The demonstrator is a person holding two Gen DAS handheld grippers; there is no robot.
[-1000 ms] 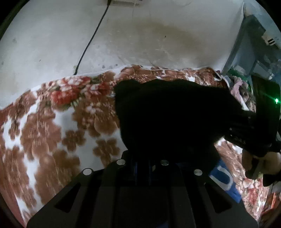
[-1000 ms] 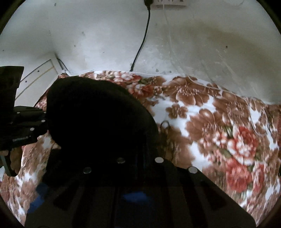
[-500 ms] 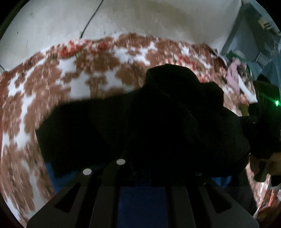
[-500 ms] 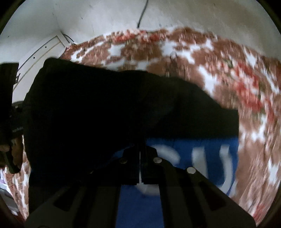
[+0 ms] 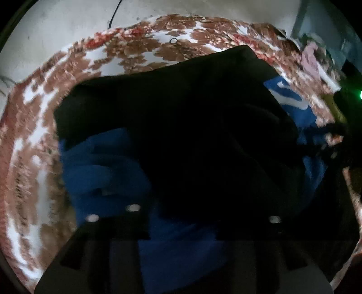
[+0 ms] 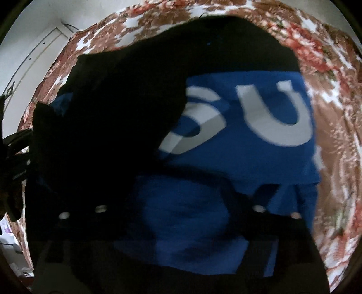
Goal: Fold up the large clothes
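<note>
A large blue garment (image 6: pixel 260 162) with big white letters (image 6: pixel 278 113) lies on the floral bedspread (image 5: pixel 144 54). Its black part (image 5: pixel 181 108) is folded over the blue, and in the right wrist view that black part (image 6: pixel 108 108) covers the left half. My left gripper (image 5: pixel 183 217) points steeply down at the garment. Its jaws are opening and stand wide apart, with blue cloth under the gap and nothing pinched. My right gripper (image 6: pixel 178 210) is likewise opening, wide over blue cloth. Each view catches the other gripper at its edge (image 5: pixel 339 144) (image 6: pixel 15 167).
The bedspread (image 6: pixel 334 126) runs around the garment on all sides. Behind the bed is a pale wall (image 5: pixel 67 27) with a dark cable (image 5: pixel 114 13). Clutter and pinkish cloth (image 5: pixel 312 58) lie at the far right. A white panel (image 6: pixel 34 52) stands at the left.
Both grippers came down toward the bed with the black cloth, laying it over the blue part. Their jaws, shut on the black cloth before, now stand wide apart and the cloth lies free.
</note>
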